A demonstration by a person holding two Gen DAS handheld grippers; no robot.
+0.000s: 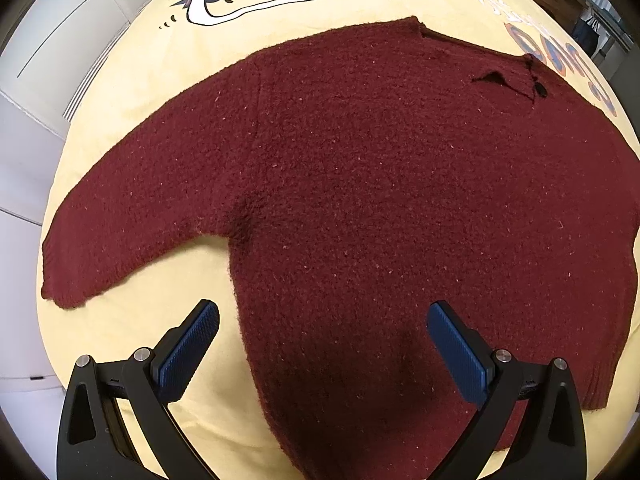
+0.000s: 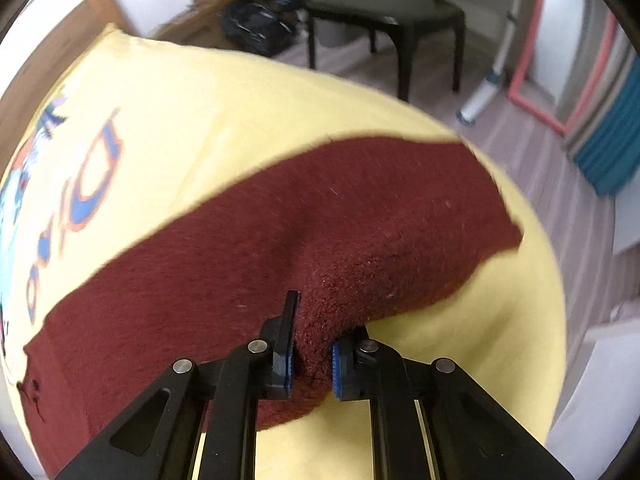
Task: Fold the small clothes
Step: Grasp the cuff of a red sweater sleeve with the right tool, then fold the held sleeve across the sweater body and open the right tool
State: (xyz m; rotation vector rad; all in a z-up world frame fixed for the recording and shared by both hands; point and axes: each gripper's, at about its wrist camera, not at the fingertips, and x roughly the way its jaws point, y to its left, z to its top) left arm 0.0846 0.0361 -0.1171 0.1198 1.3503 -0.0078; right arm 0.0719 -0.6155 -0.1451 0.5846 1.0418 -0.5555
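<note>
A dark red knitted sweater [image 1: 360, 184] lies spread flat on a yellow printed cloth [image 1: 132, 332]. One sleeve [image 1: 132, 220] stretches out to the left in the left wrist view. My left gripper [image 1: 323, 312] hangs open just above the sweater's side edge near the hem, nothing between its blue pads [image 1: 188, 352]. In the right wrist view my right gripper [image 2: 314, 336] is shut on a bunched fold of the sweater's other sleeve [image 2: 360, 240], lifted off the cloth. The picture there is blurred.
The yellow cloth [image 2: 180, 128] covers a rounded table top whose edge falls away on all sides. Beyond it stand a dark chair [image 2: 400, 20], a black bag [image 2: 256, 28] on the floor and a pink frame [image 2: 560, 60]. White cabinet doors [image 1: 52, 40] lie to the left.
</note>
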